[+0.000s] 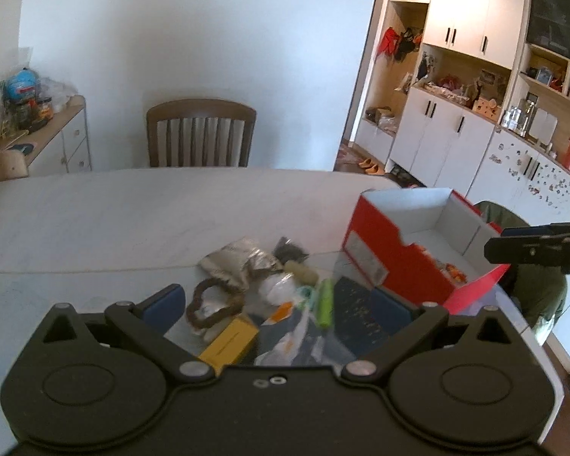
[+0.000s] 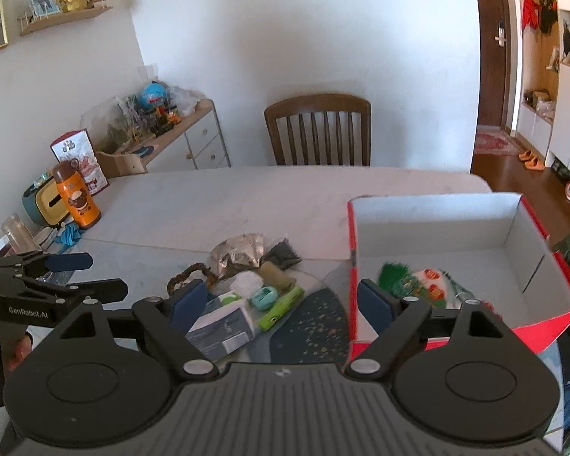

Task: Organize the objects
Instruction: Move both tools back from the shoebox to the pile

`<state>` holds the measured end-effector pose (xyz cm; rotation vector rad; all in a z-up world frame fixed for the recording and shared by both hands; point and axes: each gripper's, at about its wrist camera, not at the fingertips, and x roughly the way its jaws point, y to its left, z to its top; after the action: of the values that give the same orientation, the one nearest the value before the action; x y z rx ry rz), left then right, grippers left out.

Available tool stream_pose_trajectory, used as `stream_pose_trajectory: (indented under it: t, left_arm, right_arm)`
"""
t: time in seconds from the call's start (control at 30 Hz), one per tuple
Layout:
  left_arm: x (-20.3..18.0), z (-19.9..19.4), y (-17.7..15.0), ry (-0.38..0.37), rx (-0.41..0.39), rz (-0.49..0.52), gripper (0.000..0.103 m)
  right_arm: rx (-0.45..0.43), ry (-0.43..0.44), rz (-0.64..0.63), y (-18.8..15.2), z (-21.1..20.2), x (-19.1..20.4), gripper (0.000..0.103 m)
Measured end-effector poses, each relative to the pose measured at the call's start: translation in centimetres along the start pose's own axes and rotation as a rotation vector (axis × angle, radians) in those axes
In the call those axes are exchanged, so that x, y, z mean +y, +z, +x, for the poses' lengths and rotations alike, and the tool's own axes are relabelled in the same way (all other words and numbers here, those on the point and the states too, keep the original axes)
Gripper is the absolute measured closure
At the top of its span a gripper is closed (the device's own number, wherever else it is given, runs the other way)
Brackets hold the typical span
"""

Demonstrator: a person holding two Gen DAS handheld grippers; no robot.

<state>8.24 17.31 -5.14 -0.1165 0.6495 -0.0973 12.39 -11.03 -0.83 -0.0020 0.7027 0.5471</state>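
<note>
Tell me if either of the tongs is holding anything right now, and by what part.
Nothing is held. The left tongs and right tongs are both open and empty, above the pile of small items beside the red box.

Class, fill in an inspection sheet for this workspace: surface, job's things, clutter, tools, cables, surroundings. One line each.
Surface: pale table, far half mostly bare.
Job's things: red box, open, white inside, already holding a green item and a packet; loose pile beside it, including a silver pouch, brown bead ring, green tube, yellow box.
Clutter: orange bottle and tissue holder at the table's left end.
Tools: left tool open over the pile; right tool open, straddling the box's near wall.
Cables: nothing seen.
Surroundings: wooden chair, sideboard, wall cabinets.
</note>
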Motion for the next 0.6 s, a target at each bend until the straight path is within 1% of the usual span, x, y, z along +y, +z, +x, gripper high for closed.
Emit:
stream_pose_trajectory:
  t: [0.23,0.33,0.53,0.6]
  left_arm:
    - [3.0,1.8,-1.7,0.053,0.027,-0.029,0.001]
    - [4.4,3.0,-2.5,0.066,0.056,-0.031,0.001]
    - [6.2,5.5,-4.2,0.062,0.099,-0.072,0.001]
    - [6.5,6.2,-4.6,0.059,0.114,-0.067,0.001]
  right_arm:
    - [0.039,-0.017,0.007,-0.3,3.0,2.1,0.017]
    - [0.063,-0.024,-0.004,-0.4,4.5,2.8,0.017]
    - [0.105,-0.049,-0.007,-0.4,7.6,4.2,0.017]
    - [0.120,-0.059,-0.008,-0.4,8.8,4.9,0.017]
